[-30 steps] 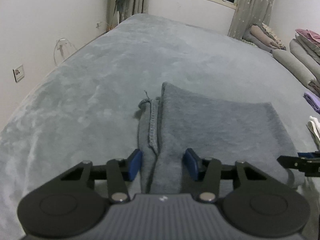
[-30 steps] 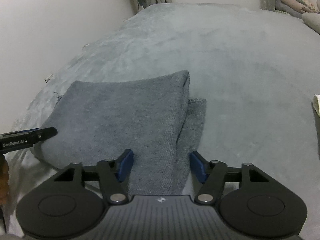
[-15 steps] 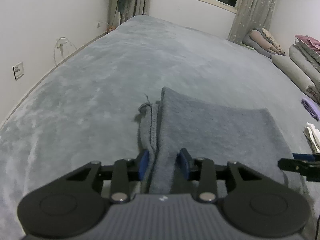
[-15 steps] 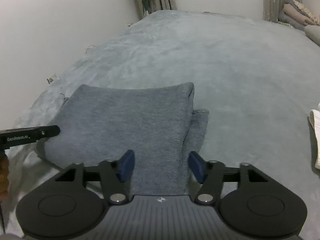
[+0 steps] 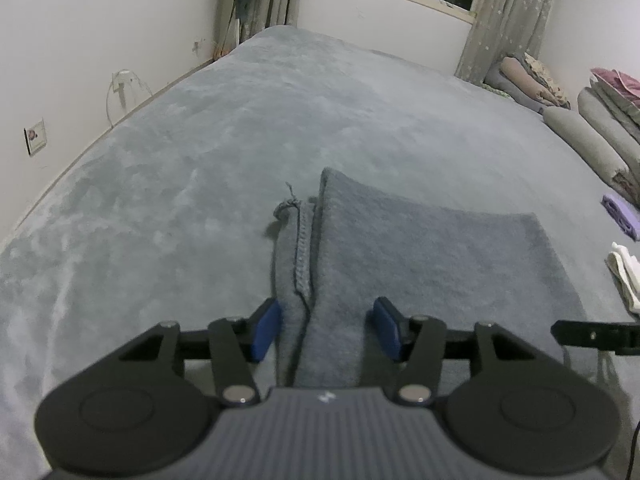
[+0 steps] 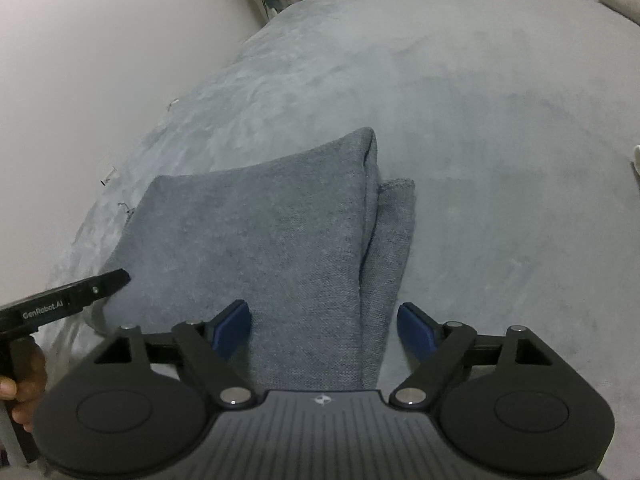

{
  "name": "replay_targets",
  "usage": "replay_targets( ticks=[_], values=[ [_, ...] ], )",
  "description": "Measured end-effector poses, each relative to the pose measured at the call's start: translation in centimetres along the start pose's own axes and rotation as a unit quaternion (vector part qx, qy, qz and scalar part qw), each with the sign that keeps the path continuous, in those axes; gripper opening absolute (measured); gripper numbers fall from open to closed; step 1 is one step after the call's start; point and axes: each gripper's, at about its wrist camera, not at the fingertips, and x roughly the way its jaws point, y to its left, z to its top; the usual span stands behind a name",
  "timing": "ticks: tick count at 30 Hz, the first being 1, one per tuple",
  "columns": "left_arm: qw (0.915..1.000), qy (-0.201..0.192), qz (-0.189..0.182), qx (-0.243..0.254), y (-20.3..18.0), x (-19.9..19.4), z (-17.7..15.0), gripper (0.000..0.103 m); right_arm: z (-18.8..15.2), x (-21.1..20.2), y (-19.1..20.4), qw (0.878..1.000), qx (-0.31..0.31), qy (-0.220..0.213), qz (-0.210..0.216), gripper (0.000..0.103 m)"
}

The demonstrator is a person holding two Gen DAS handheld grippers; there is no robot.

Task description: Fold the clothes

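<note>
My left claw gaped wide over the near left end of the folded grey garment, blue pads either side of the stitched hem, gripping nothing. My right claw was spread wide too, straddling the garment's near right end, nothing held. Garment lay flat on the grey bed, near its front edge. Farther off, a white cloth and purple item by the right edge; stacked bedding beyond.
</note>
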Motion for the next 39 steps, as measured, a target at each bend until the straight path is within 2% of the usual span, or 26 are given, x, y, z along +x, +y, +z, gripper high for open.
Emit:
replay_targets(
  ticks=[7,11,19,26,34,39],
  values=[
    [0.9997,0.010,-0.015,-0.017,0.4,0.2,-0.1,0.053,-0.1,-0.2,-0.5,1.000,0.013,0.005,0.020,0.082],
    [0.9997,0.012,-0.011,-0.019,0.3,0.4,-0.2,0.057,-0.1,-0.2,-0.1,1.000,0.004,0.008,0.012,0.082],
    [0.9994,-0.003,0.031,0.016,-1.3,0.3,-0.9,0.064,-0.3,-0.3,0.7,1.000,-0.013,0.013,-0.004,0.087],
    [0.9988,-0.008,0.046,0.014,-1.6,-0.5,-1.0,0.067,-0.5,-0.8,1.3,0.999,-0.027,0.016,-0.026,0.088],
    [0.9968,-0.040,0.060,0.034,-3.1,-3.2,-1.4,0.070,-2.1,-4.0,3.6,0.995,-0.071,-0.023,-0.067,0.088],
    [0.9976,-0.031,0.043,0.044,-4.3,-4.3,-3.2,0.076,-4.4,-5.1,4.1,0.997,-0.055,-0.035,-0.040,0.088]
  ],
)
